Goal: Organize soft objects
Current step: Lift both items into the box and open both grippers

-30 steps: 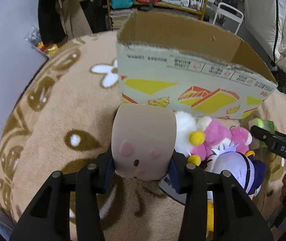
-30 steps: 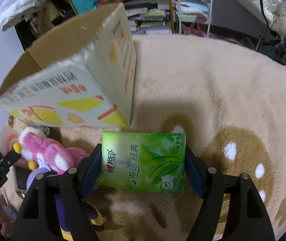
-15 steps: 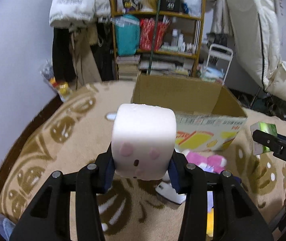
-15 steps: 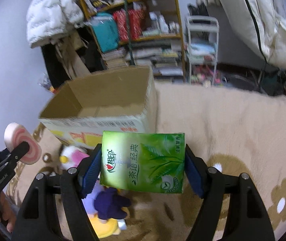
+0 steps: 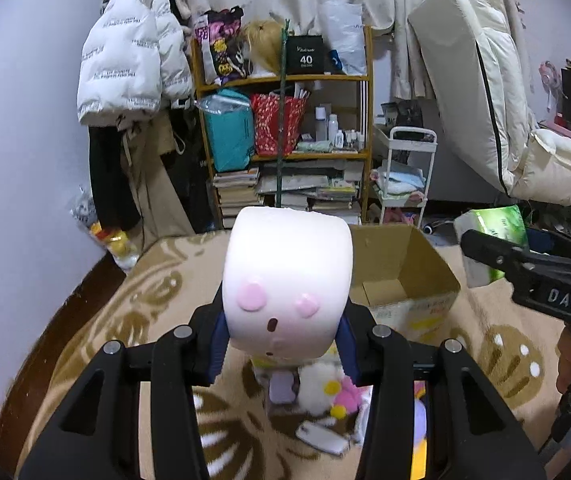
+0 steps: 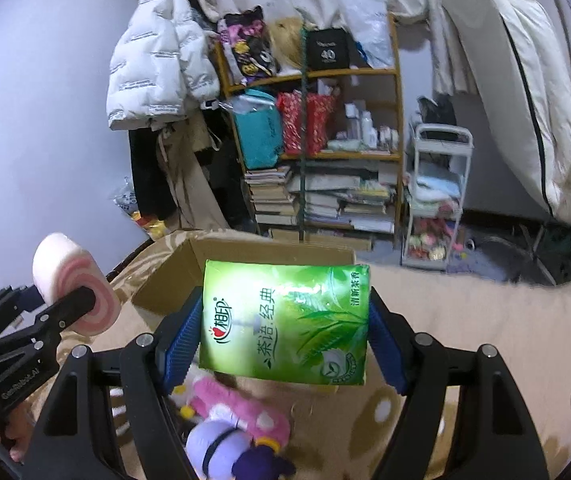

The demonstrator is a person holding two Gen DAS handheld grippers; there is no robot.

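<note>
Both tools have risen off the rug: left tool (image 5: 281, 354) is pinching the white marshmallow-shaped plush (image 5: 287, 288), right tool (image 6: 285, 344) is clamping the green tissue pack (image 6: 285, 320). Nothing seems boxed yet; the open cardboard box (image 5: 401, 276) is sitting ahead with clear room above its rim, plush toys (image 6: 237, 408) still waiting below.

— What's underfoot here?

— A tan rug (image 5: 133, 304) with brown and white flower shapes, spread below both tools.

— And lying on it?

— An open cardboard box (image 6: 189, 276) sits just ahead of the tools. Nearer, under the fingers, a pink plush (image 6: 241, 404) lies against a purple plush (image 6: 221, 448), with a white-and-yellow plush (image 5: 321, 390) beside them.

— Anything flat?

— A small white flat thing (image 5: 321, 436), too blurred to name.
</note>
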